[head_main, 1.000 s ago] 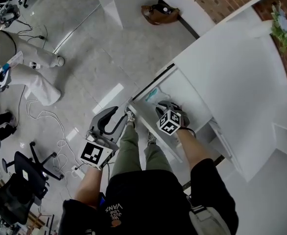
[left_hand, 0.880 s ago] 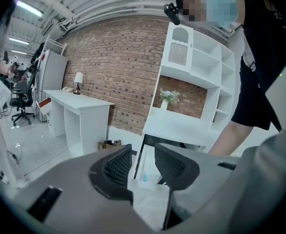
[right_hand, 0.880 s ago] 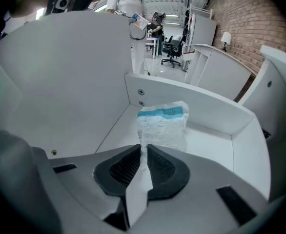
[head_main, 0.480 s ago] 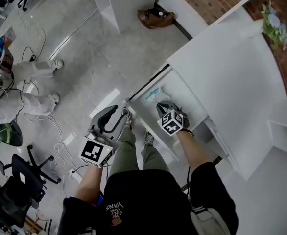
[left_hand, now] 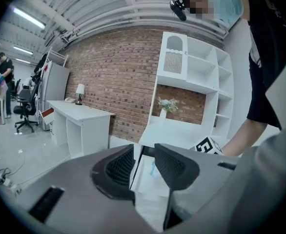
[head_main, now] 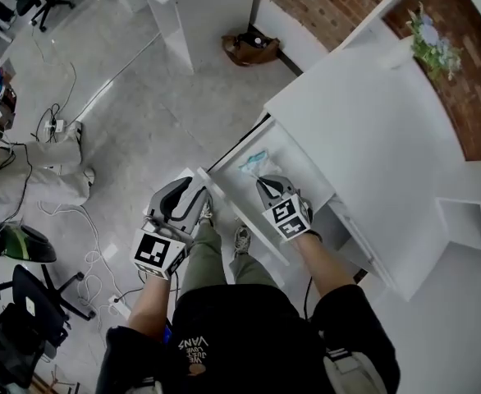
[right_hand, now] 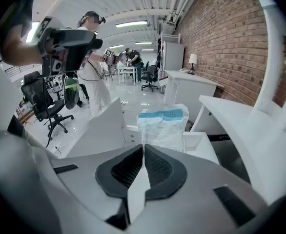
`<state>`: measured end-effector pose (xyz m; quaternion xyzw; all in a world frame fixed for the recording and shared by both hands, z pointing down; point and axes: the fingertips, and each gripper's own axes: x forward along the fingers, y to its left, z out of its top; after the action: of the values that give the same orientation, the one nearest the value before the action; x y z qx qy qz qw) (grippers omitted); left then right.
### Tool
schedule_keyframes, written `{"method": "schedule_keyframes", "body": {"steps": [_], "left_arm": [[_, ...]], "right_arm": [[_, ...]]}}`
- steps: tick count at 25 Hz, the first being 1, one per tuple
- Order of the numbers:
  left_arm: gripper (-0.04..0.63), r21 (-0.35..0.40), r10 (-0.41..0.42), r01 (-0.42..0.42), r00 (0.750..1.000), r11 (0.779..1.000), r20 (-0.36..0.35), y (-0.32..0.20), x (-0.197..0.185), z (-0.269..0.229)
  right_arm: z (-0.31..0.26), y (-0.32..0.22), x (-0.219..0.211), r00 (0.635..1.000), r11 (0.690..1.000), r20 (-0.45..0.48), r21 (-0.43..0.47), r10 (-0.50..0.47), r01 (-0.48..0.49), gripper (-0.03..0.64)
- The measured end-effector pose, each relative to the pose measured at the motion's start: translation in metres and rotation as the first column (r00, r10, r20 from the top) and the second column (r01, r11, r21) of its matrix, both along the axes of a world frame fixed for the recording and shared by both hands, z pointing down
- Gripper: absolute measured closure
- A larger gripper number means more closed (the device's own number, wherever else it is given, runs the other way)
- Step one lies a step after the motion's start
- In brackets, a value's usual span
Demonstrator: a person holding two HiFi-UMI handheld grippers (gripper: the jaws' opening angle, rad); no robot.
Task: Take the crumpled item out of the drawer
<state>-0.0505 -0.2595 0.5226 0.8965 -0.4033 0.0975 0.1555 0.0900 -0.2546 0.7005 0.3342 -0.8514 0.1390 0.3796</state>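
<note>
we have our right hand-held gripper (right_hand: 143,154) clenched on the near edge of the crumpled clear blue-banded plastic packet (right_hand: 163,123), whose length runs toward twelve o'clock in the open white drawer (head_main: 302,161), our left hand-held gripper (left_hand: 143,152) released at nine o'clock, farther off.

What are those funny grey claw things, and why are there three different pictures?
They are grabbing tools, one in each of a person's hands. One picture comes from a camera on the person's head, looking down at a white desk and its open drawer. The other two come from cameras riding on the tools. The left gripper has its jaws apart and holds nothing. The right gripper pinches the edge of a crumpled plastic bag, white with a blue stripe, at the drawer.
</note>
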Motion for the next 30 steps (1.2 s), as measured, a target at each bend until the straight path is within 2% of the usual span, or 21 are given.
{"method": "schedule_keyframes", "body": {"steps": [8, 16, 20, 30], "left_arm": [[0.489, 0.061, -0.037, 0.037, 0.999, 0.997, -0.010, 0.020, 0.004, -0.028], [0.560, 0.104, -0.047, 0.049, 0.999, 0.993, -0.015, 0.045, 0.012, -0.053], [0.586, 0.140, -0.044, 0.046, 0.999, 0.989, -0.015, 0.047, 0.025, -0.069], [0.589, 0.209, -0.040, 0.044, 0.999, 0.977, -0.024, 0.075, 0.050, -0.107]], "right_arm": [[-0.084, 0.015, 0.003, 0.991, 0.992, 0.125, 0.114, 0.047, -0.062, 0.604], [-0.165, 0.041, 0.011, 0.971, 0.969, 0.231, 0.221, 0.058, -0.111, 0.604], [-0.199, 0.048, 0.026, 0.953, 0.953, 0.293, 0.263, 0.073, -0.153, 0.604], [-0.280, 0.092, 0.067, 0.903, 0.903, 0.417, 0.343, 0.099, -0.258, 0.604]]}}
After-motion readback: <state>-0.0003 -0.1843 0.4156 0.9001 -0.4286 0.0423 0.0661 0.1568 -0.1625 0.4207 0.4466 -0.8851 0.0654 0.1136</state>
